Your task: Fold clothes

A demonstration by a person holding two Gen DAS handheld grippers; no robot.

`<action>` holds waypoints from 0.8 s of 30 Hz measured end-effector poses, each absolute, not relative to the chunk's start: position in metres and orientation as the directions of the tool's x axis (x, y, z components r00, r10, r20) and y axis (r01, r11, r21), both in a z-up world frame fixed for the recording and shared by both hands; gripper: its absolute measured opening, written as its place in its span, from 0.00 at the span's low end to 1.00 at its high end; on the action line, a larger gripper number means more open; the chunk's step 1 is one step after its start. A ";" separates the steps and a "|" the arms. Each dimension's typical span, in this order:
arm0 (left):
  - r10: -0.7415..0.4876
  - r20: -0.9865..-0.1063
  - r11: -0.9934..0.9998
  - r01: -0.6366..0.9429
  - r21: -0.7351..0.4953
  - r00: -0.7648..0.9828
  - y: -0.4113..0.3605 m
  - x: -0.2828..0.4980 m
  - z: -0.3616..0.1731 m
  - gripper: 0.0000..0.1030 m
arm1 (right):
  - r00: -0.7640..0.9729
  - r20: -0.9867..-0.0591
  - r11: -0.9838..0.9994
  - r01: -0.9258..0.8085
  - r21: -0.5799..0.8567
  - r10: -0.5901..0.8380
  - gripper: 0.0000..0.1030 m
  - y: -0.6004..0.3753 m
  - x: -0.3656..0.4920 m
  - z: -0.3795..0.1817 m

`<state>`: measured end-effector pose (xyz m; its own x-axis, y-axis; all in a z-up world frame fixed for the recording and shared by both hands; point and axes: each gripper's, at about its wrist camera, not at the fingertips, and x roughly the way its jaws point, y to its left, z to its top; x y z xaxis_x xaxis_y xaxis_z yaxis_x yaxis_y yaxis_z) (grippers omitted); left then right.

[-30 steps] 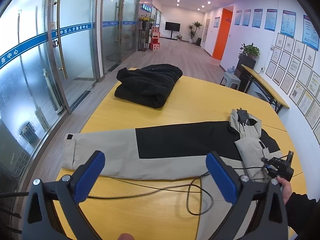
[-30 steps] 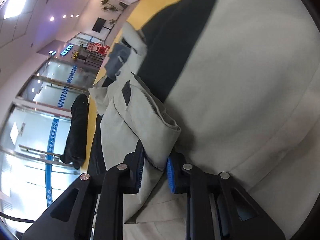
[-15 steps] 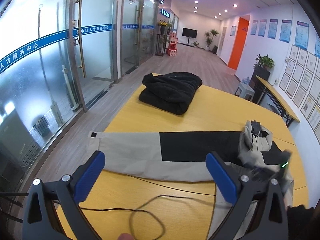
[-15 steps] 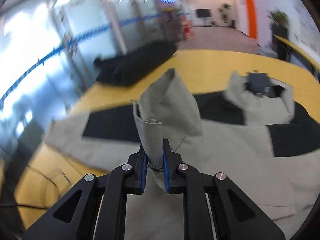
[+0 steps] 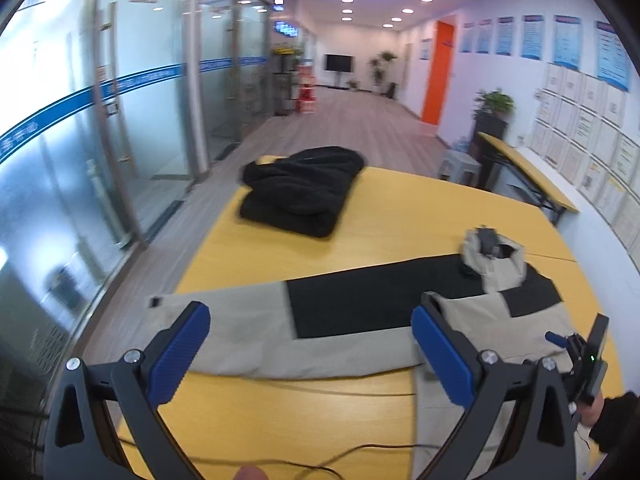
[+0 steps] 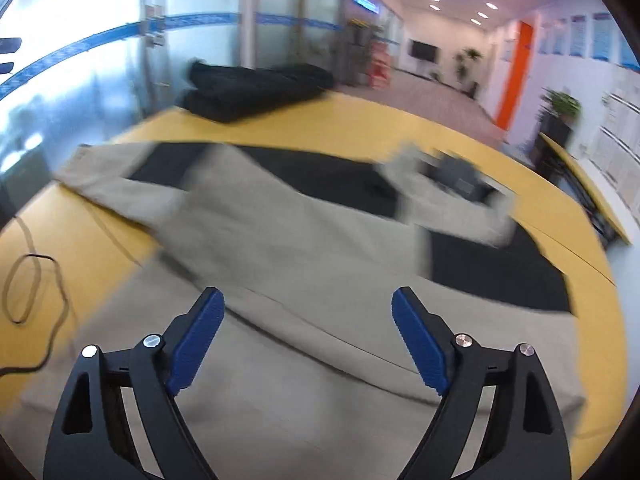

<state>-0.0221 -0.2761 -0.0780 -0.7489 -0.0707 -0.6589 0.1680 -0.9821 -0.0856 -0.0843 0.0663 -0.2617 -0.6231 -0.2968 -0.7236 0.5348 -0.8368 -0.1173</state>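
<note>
The jacket point(image 6: 304, 248) is matt woven cloth, beige with black panels, smooth and lightly creased. The black garment point(image 5: 300, 192) folded beyond it looks softer and fuzzier, like fleece. The table point(image 5: 400, 216) has a smooth yellow laminate top with a faint satin sheen. Both grippers, left point(image 5: 316, 354) and right point(image 6: 308, 338), have matt black plastic arms with bright metal screw heads; their blue pads point(image 6: 196, 340) are ribbed, rubbery plastic. A thin glossy black cable point(image 6: 32, 288) lies on the table. The doors point(image 5: 120, 128) are frosted glass in brushed metal frames.
</note>
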 end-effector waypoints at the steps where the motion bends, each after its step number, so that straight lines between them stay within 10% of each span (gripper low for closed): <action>1: -0.015 -0.657 -0.989 0.109 -0.102 -0.754 -0.263 -0.035 -0.077 1.00 | -0.632 -0.737 -0.858 0.494 -0.143 -0.241 0.84 0.099 -0.091 -0.262; 7: 0.288 -0.666 -0.957 -0.236 -0.170 -0.688 -0.153 -0.139 -0.110 1.00 | -0.485 -0.853 -0.976 0.186 0.112 -0.190 0.80 0.266 -0.167 -0.291; 9: 0.315 -0.714 -0.945 -0.281 -0.170 -0.626 -0.121 -0.176 -0.147 1.00 | -0.460 -0.868 -0.982 0.119 0.147 -0.186 0.57 0.295 -0.182 -0.303; 12: 0.283 -0.812 -0.950 -0.269 -0.162 -0.510 -0.093 -0.223 -0.216 1.00 | -0.487 -0.860 -0.988 0.077 0.133 -0.154 0.49 0.326 -0.182 -0.311; 20: 0.122 -0.918 -0.988 -0.138 -0.075 -0.376 -0.116 -0.249 -0.311 1.00 | -0.499 -0.859 -0.993 0.029 0.115 -0.115 0.49 0.355 -0.180 -0.305; 24: 0.081 -0.931 -0.995 -0.090 -0.052 -0.355 -0.133 -0.245 -0.331 1.00 | -0.541 -0.826 -0.987 0.112 0.119 -0.161 0.72 0.336 -0.175 -0.290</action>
